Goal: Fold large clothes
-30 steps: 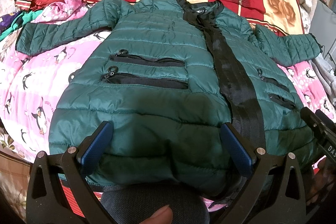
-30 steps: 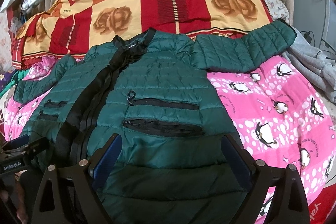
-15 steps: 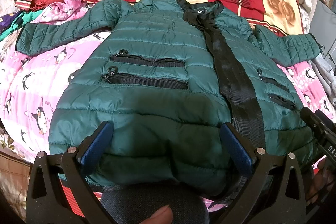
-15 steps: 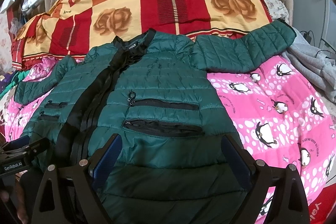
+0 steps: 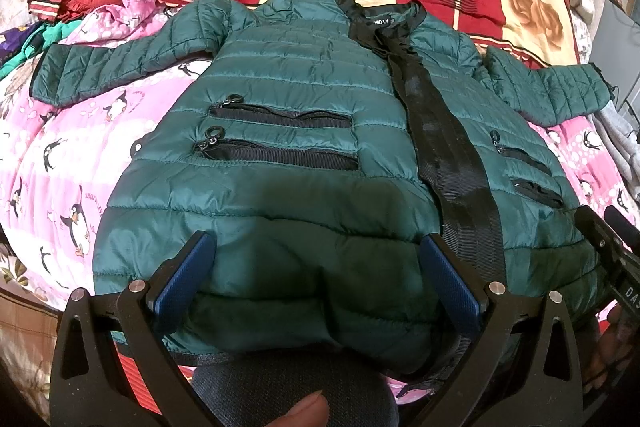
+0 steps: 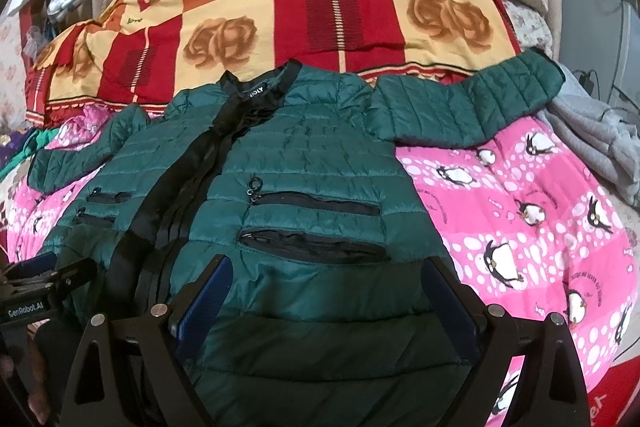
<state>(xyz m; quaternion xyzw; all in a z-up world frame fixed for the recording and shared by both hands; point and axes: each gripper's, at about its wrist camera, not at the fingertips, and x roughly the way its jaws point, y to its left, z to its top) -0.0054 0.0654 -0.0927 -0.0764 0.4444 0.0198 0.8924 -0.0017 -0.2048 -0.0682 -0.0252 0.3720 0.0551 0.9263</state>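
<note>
Green puffer jacket (image 5: 304, 131) lies flat, sleeves spread, on a pink penguin blanket (image 6: 520, 219); my left gripper (image 5: 316, 279) and right gripper (image 6: 326, 303) hover spread apart over its hem

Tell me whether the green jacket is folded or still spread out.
Spread out. The jacket lies flat, front up, on the pink penguin blanket, both sleeves stretched sideways, the collar at the far end, no part doubled over.

green jacket (image 6: 304, 163) spread flat on penguin blanket (image 6: 520, 211) | right hand-held gripper (image 6: 324, 303) wide apart over hem
</note>
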